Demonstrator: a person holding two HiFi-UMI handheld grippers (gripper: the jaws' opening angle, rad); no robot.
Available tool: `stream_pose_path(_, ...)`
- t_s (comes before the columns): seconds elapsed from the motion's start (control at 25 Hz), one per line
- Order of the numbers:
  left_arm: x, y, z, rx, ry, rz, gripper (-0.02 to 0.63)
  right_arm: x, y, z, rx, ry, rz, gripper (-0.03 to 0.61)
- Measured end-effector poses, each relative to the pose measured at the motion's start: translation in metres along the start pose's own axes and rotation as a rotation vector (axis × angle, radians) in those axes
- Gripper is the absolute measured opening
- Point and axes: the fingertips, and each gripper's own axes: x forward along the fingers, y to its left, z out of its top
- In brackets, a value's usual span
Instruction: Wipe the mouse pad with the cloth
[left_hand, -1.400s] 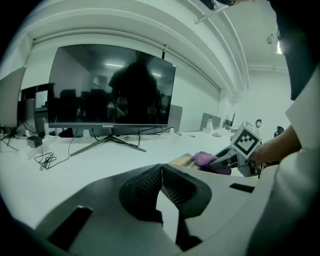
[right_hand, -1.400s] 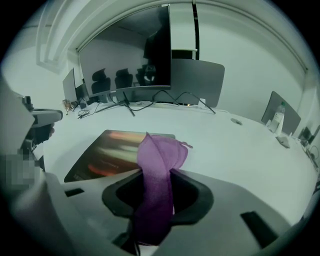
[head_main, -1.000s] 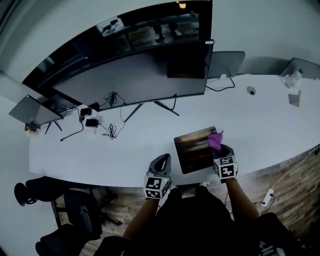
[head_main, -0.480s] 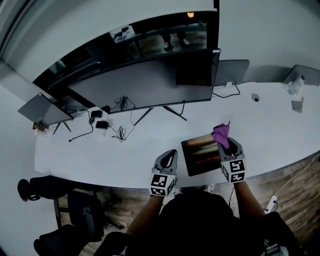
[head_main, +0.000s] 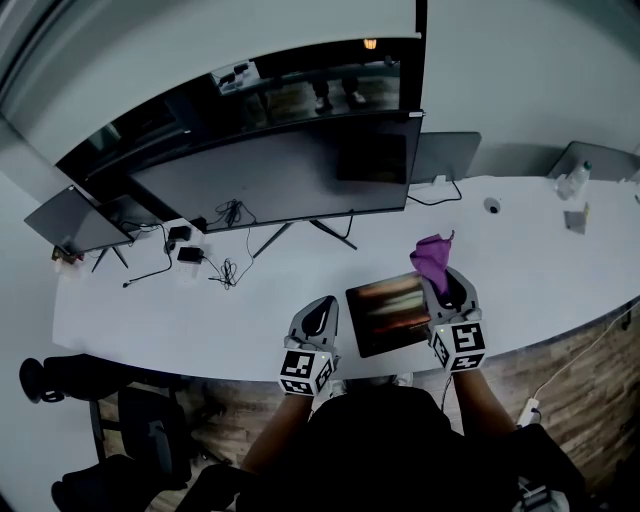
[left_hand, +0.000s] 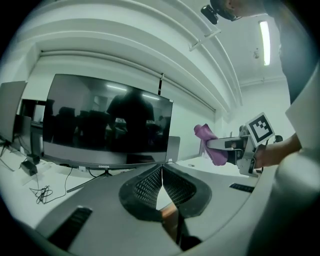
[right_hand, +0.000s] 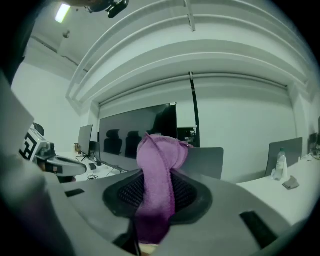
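Observation:
The dark mouse pad (head_main: 388, 312) lies flat on the white desk (head_main: 200, 300), near its front edge. A purple cloth (head_main: 432, 256) (right_hand: 157, 175) (left_hand: 210, 144) is held up in the air over the pad's right side, clamped in my right gripper (head_main: 447, 285) (right_hand: 156, 195), which is shut on it. My left gripper (head_main: 316, 322) (left_hand: 161, 186) hovers just left of the pad, tilted up toward the monitor, its jaws pressed together with nothing between them.
A wide curved monitor (head_main: 270, 165) stands at the back of the desk with cables (head_main: 225, 265) under it. Smaller screens (head_main: 68, 222) (head_main: 448, 155) flank it. A bottle (head_main: 572, 180) and small items sit far right. Office chairs (head_main: 130, 420) stand below the desk.
My right gripper has lifted the purple cloth up off the mouse pad and now holds it higher. The head view has shifted slightly; the left gripper stays beside the pad.

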Motion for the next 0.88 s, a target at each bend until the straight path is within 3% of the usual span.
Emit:
stream_pose_path(0.28,-0.005,-0.002,0.017,0.023,-0.032,-0.007,0.021,-0.003,0.003,0.015,-0.025,-0.007,-0.028,0.12)
stream_pose_path(0.88,-0.01,0.001,0.026,0.064,-0.039,0.001,0.021,-0.007,0.022,0.016,-0.053,-0.002,0.009,0.114)
